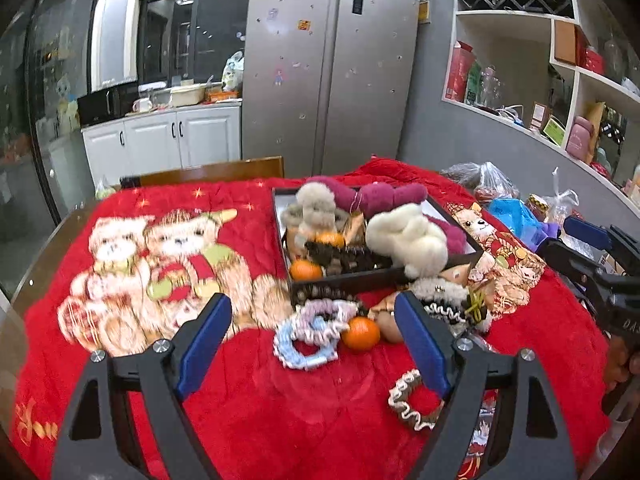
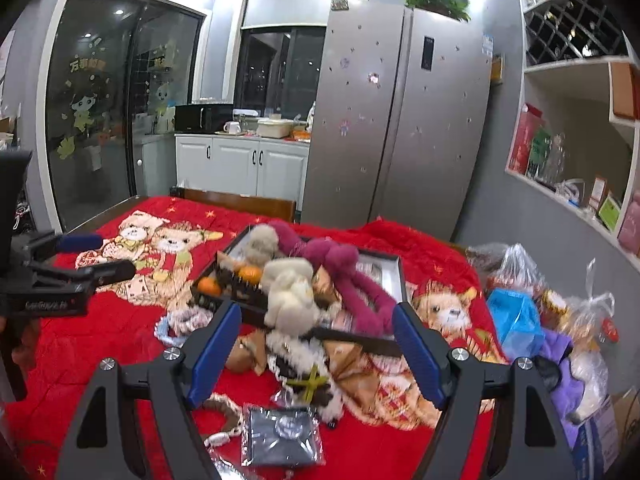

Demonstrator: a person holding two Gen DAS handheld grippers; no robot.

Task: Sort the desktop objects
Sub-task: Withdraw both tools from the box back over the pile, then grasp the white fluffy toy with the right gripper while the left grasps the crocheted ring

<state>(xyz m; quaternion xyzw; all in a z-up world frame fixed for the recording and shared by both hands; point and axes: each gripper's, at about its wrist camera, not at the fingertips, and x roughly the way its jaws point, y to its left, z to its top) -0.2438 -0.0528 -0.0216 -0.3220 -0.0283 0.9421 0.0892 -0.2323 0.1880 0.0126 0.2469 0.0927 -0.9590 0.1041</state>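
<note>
A dark tray (image 1: 344,278) (image 2: 360,338) on the red blanket holds plush scrunchies, a white plush toy (image 1: 408,236) (image 2: 290,292) and oranges (image 1: 306,270). In front of it lie pastel scrunchies (image 1: 310,336), a loose orange (image 1: 361,333), a brown-white scrunchie (image 1: 412,404) and a fluffy black-white hair tie (image 2: 300,364). A grey packet (image 2: 282,436) lies near my right gripper. My left gripper (image 1: 316,344) is open and empty above the scrunchies. My right gripper (image 2: 316,350) is open and empty before the tray.
Plastic bags (image 1: 516,208) (image 2: 520,312) crowd the table's right side. A wooden chair back (image 1: 212,172) stands behind the table. Beyond are a fridge (image 1: 328,68), white cabinets (image 1: 160,140) and wall shelves (image 1: 560,80).
</note>
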